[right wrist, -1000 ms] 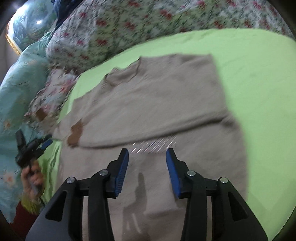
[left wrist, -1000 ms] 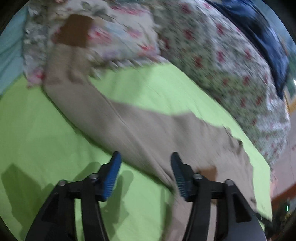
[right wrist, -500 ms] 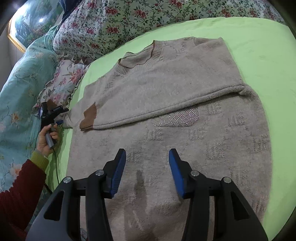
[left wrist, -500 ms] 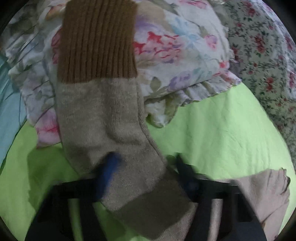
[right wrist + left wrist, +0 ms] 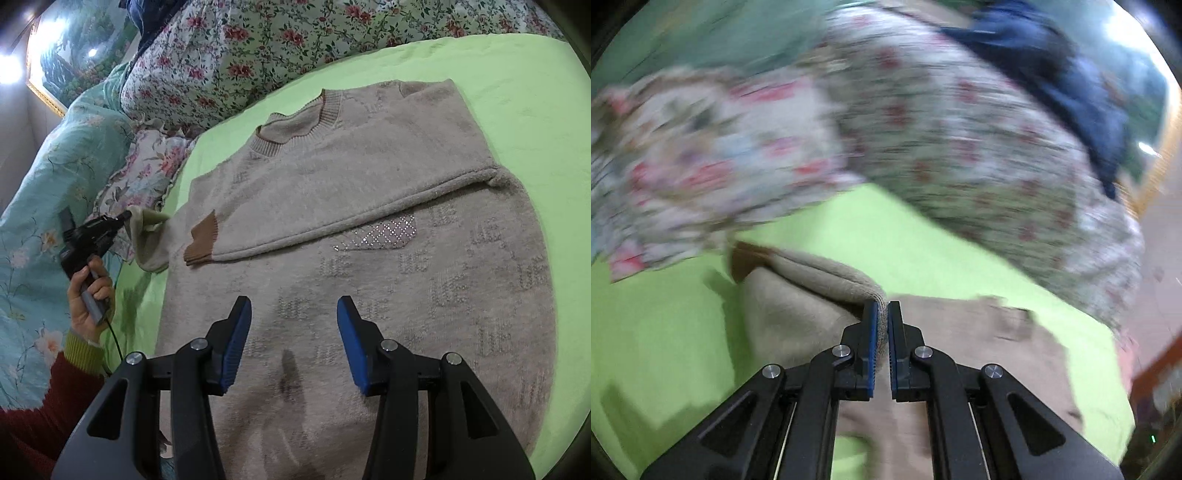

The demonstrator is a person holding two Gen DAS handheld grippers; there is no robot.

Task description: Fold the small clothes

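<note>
Sweater [image 5: 369, 229]: beige knit, lying face-up on the green sheet [image 5: 517, 74], one sleeve folded across the chest, brown cuff [image 5: 201, 240] showing.
Left gripper [image 5: 881, 325]: jaws pressing together, pinching the other sleeve [image 5: 812, 288].
Right gripper [image 5: 294, 343]: jaws standing half spread, hovering empty over the hem.

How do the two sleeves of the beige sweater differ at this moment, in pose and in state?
One sleeve lies flat, folded across the sweater; the other sleeve is lifted off its side edge. The flat sleeve is touched by no gripper, as the right gripper hovers open; the lifted sleeve is pinched in the shut left gripper. Both are beige knit.
</note>
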